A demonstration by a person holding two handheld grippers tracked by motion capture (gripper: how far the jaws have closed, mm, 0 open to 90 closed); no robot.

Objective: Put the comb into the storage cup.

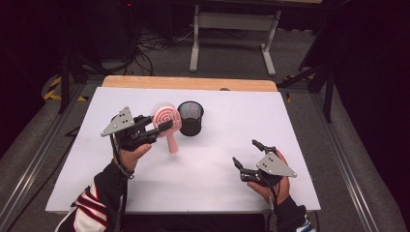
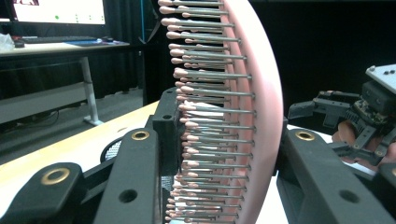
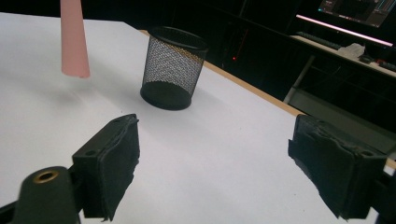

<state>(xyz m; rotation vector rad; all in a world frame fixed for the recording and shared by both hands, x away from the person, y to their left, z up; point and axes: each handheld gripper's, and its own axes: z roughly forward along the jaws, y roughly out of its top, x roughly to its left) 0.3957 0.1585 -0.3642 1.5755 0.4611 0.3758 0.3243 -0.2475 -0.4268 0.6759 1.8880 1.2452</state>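
Nearest you, your right gripper sits low over the white table at its near right, jaws spread wide with nothing between them; the right gripper view looks past the two bare pads at plain tabletop. It has no part in the grip right now, and I judge it free to steady the cup if you need it.

Further in, on the left, your left gripper is clamped on the head of the pink hairbrush. The left gripper view shows the jaws pressing either side of the head, bristles running across the frame. The brush hangs clear of the table, handle pointing down, its tip floating above its own shadow in the right gripper view. So the pick-up looks done and the lift is made.

Just beyond the brush stands the black mesh cup, upright, on the table and close beside the brush head but apart from it. What seems left is to carry the brush over the rim, lower the handle in and let go.

Some things you cannot read here. The left gripper view cuts off the brush at top and bottom, so the handle is out of that frame. The right gripper view crops the brush to the handle's lower end. Whether the cup holds anything is hard to tell through the mesh.
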